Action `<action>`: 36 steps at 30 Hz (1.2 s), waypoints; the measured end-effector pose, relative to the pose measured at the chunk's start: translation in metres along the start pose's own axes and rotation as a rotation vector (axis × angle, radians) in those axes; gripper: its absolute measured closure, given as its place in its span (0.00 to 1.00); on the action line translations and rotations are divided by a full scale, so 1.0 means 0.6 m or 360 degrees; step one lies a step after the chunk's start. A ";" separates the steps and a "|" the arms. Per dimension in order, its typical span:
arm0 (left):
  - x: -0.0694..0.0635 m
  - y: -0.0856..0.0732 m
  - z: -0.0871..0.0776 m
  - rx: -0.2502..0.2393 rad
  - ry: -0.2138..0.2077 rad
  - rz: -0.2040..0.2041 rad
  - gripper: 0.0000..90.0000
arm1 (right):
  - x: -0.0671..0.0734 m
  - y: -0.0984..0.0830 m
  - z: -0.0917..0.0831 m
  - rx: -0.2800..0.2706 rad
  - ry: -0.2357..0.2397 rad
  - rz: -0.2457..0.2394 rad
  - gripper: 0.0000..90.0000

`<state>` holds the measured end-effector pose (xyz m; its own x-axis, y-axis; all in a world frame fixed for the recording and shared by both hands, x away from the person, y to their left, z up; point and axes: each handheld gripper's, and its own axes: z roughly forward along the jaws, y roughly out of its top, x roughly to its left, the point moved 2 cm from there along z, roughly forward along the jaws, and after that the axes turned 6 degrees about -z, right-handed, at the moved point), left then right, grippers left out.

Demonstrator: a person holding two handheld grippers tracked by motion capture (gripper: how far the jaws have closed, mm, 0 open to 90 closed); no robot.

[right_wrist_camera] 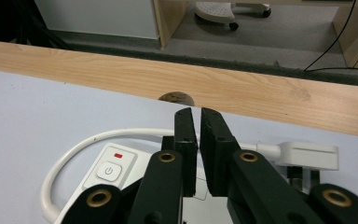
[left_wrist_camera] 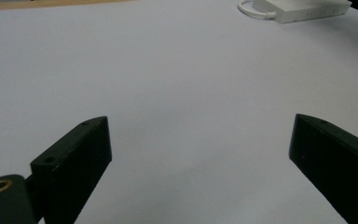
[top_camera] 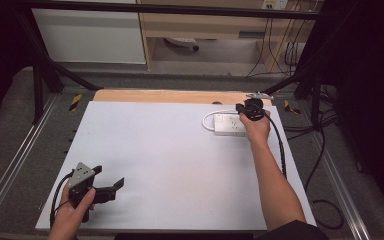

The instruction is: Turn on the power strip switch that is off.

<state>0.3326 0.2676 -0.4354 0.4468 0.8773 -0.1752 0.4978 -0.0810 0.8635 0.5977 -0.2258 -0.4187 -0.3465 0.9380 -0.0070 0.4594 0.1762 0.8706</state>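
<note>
High view: your left gripper [top_camera: 111,187] sits near the front left corner of the white table sheet [top_camera: 155,165], held in your left hand [top_camera: 72,212], jaws spread and pointing right across the bare sheet. Your right gripper [top_camera: 241,108] is far across the table at the back right, right hand [top_camera: 256,126] gripping it, the tool directly above a white power strip [top_camera: 228,125]. The strip's white cable [top_camera: 211,116] loops out from its left end. A wooden strip [top_camera: 170,96] runs along the table's far edge.

Left gripper view: your jaws stand wide apart, nothing between them, bare white sheet [left_wrist_camera: 186,93] below. The power strip [left_wrist_camera: 303,10] lies well away at the upper right, cable loop [left_wrist_camera: 251,9] at its near end.

Right gripper view: your jaws are drawn together, a thin slit left between them, clamped on nothing that you can see. They hang over the power strip [right_wrist_camera: 114,172], whose round power button [right_wrist_camera: 109,171] and small red marker [right_wrist_camera: 118,155] sit just left of the jaws. The white cable [right_wrist_camera: 88,144] arcs around the left. A white plug [right_wrist_camera: 307,155] lies on the sheet to the right, just beside the wooden edge [right_wrist_camera: 261,95].
</note>
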 end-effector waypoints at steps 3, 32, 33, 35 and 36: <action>0.000 0.000 0.000 0.0002 -0.0001 0.0005 0.07 | 0.007 -0.004 0.005 0.0010 0.0013 -0.0038 1.00; 0.000 0.000 0.000 -0.0002 0.0000 0.0008 0.07 | 0.013 -0.034 0.020 0.0047 0.0042 -0.0020 1.00; 0.000 0.000 0.000 -0.0001 0.0002 0.0012 0.07 | 0.013 -0.033 0.020 0.0045 0.0041 -0.0020 1.00; 0.000 0.000 0.000 0.0002 0.0002 0.0010 0.07 | 0.013 -0.033 0.021 0.0044 0.0042 -0.0015 1.00; 0.000 0.000 0.000 0.0002 0.0002 0.0010 0.07 | 0.014 -0.033 0.022 0.0045 0.0042 -0.0013 1.00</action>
<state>0.3326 0.2678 -0.4355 0.4490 0.8773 -0.1695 0.4960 -0.0869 0.8640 0.5963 -0.2177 -0.4426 -0.3718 0.9283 -0.0007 0.4794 0.1927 0.8562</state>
